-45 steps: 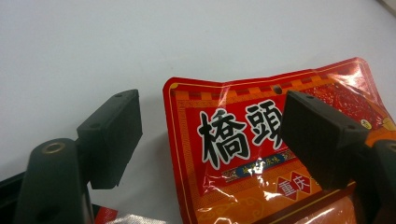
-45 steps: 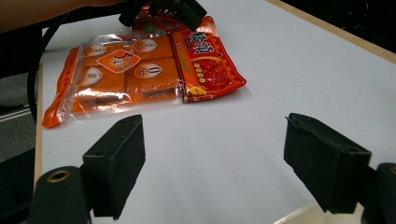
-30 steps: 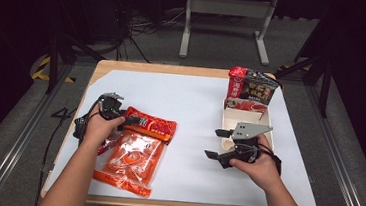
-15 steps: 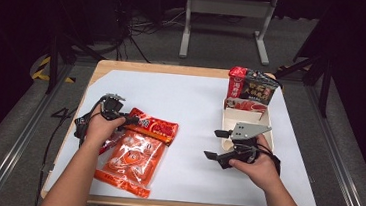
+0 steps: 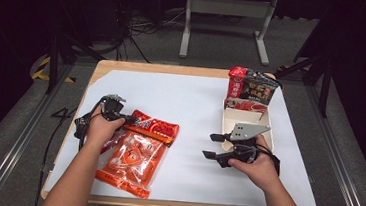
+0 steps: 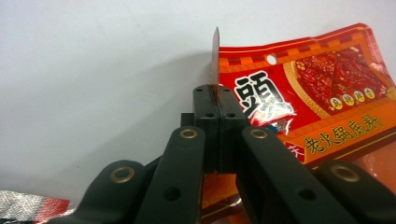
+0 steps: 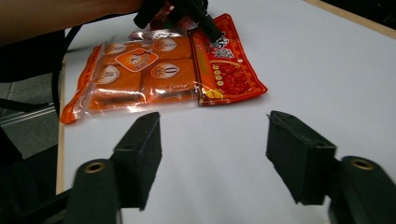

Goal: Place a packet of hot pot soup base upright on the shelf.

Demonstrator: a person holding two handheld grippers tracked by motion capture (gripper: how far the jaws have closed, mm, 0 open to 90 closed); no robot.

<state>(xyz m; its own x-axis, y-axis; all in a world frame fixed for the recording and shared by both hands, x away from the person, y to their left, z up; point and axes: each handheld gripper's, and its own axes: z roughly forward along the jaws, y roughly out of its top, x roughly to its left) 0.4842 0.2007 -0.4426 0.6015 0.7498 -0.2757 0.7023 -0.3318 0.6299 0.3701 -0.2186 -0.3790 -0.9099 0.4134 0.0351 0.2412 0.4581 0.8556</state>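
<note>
White table in a dark room, two snack packs lying near its left edge.
Left gripper, jaws just closed, is pinching the red pack, partly hiding it; right gripper jaws, narrowing, are holding nothing.

red sauce packet is showing a big black "頭" and "老火锅底料" on its orange band; orange packet is showing "0", other print unreadable.

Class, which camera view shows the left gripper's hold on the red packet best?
The left gripper view: its jaws are shut on the red packet's edge. The high view shows the left gripper at that packet's corner, small; the right gripper view shows it far off.
</note>
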